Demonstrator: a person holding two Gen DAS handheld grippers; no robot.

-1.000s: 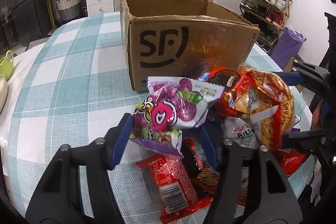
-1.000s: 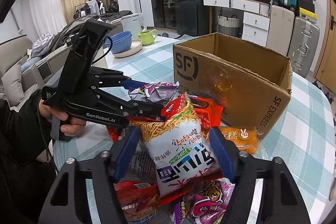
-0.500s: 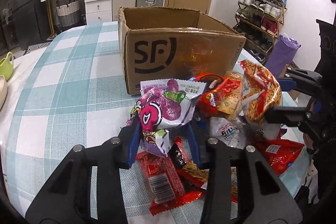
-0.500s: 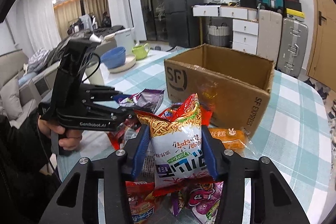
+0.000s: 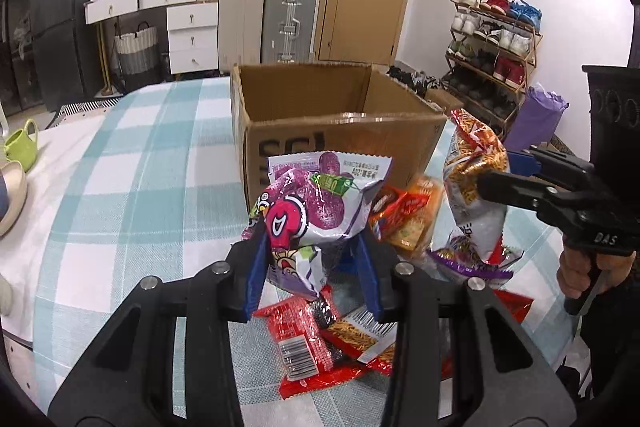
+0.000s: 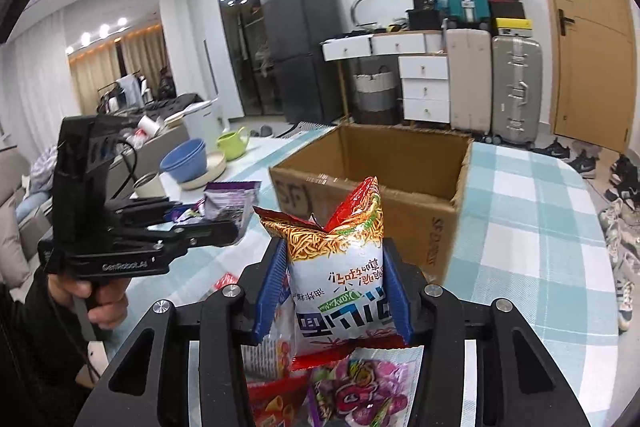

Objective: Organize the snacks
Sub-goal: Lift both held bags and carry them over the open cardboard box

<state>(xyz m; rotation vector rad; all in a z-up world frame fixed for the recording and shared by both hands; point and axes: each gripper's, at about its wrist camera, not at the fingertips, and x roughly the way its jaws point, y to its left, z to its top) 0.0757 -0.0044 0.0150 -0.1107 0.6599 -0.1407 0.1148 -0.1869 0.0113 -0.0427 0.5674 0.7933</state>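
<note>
In the left wrist view, reading from the left, bare checked table [image 5: 132,187] gives way at centre to the left gripper [image 5: 312,267], clenched on a purple bag [image 5: 320,215] that hangs clear above the pile [image 5: 320,343] of red packets at lower centre. Behind it, in the upper middle, the box [image 5: 344,139] stands open and looks empty. At the right edge the right gripper [image 5: 496,175] pinches a noodle bag [image 5: 476,203].

In the right wrist view the left gripper [image 6: 208,223] sits at centre left with the purple bag [image 6: 228,203]. At lower centre the right gripper [image 6: 332,291] has the noodle bag [image 6: 340,279] squeezed between its blue pads [image 6: 272,287], and its jaws are closing a little further on the soft packet. The box [image 6: 380,187] lies just behind.

Both bags seem to be on their way to the box. To do that well I would carry each high enough to pass its near wall without catching the slack bottom edge, bring one hand over the opening at a time so the grippers do not collide, and let go low inside rather than dropping from above. Squeezing harder risks crushing the noodles.
</note>
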